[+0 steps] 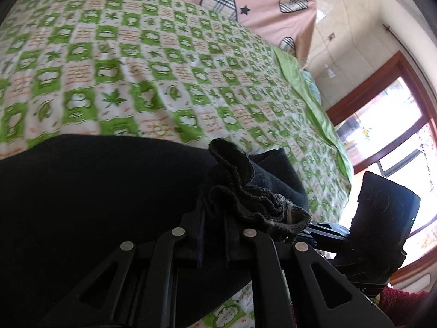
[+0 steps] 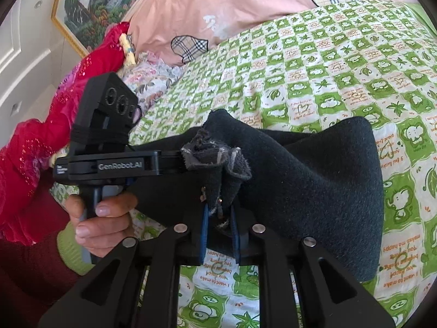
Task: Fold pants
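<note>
Both grippers clamp frayed hem edges of the black pants (image 2: 314,175), left gripper (image 1: 215,213) and right gripper (image 2: 220,213) close together, lifting that end above the green checked bedspread (image 1: 136,68), presumably to fold it over.

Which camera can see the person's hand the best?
The right wrist view. It shows the left hand with its fingers wrapped round the handle of the left gripper, which is pinching the black pants. The left wrist view shows no hand at all, only the other gripper's body at the right.
</note>
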Demonstrator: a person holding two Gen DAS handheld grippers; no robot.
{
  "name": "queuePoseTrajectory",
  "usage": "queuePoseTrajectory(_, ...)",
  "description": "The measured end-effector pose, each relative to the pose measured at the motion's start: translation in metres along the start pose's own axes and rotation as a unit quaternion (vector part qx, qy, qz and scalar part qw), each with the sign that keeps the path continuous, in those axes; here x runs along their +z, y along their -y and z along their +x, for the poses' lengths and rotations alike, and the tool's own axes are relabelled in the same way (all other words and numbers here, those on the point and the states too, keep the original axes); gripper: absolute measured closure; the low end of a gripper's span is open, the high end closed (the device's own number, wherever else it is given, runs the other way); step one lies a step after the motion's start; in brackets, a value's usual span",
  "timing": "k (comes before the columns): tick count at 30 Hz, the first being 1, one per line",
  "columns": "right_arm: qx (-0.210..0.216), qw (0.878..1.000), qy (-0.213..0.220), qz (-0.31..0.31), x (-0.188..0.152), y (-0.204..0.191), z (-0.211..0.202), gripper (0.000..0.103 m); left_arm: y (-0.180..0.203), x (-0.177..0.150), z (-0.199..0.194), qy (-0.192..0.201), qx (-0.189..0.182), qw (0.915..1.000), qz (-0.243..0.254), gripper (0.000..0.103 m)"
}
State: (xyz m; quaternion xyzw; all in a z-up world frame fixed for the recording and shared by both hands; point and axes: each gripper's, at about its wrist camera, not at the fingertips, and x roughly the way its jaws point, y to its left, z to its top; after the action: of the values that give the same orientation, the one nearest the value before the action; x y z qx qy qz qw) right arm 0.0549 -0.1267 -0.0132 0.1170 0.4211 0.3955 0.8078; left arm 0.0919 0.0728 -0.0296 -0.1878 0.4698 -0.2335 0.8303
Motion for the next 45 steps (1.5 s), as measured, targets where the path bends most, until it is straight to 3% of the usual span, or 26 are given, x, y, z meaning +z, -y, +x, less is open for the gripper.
queuePoseTrajectory(6,0.014,1.000,-0.011,0.002,-0.002,-0.004,0.005,0.061,-0.006,-0.017,-0.019,0.022,0.050,0.9982,-0.027,0.093)
queuePoseTrajectory(9,0.016,1.000,-0.015,-0.009,-0.003,-0.011,0.006,0.057,-0.012,-0.027,-0.032,0.033,0.063,0.9964,-0.047,0.088)
queuePoseTrajectory(13,0.028,0.999,-0.018,-0.017,0.001,-0.020,0.006,0.056,-0.029,-0.041,-0.052,0.053,0.072,0.9918,-0.092,0.074)
queuePoseTrajectory(30,0.058,0.994,-0.021,-0.085,0.035,-0.075,0.030,0.056,-0.077,-0.095,-0.134,0.129,0.114,0.9635,-0.204,0.068)
queuePoseTrajectory(38,0.072,0.989,-0.048,-0.119,0.045,-0.100,0.059,0.056,-0.096,-0.119,-0.167,0.160,0.139,0.9451,-0.249,0.068)
queuePoseTrajectory(42,0.079,0.986,-0.060,-0.136,0.053,-0.113,0.073,0.056,-0.104,-0.133,-0.181,0.172,0.149,0.9345,-0.274,0.060)
queuePoseTrajectory(45,0.084,0.984,-0.065,-0.146,0.059,-0.123,0.081,0.053,-0.112,-0.144,-0.190,0.179,0.154,0.9256,-0.296,0.060)
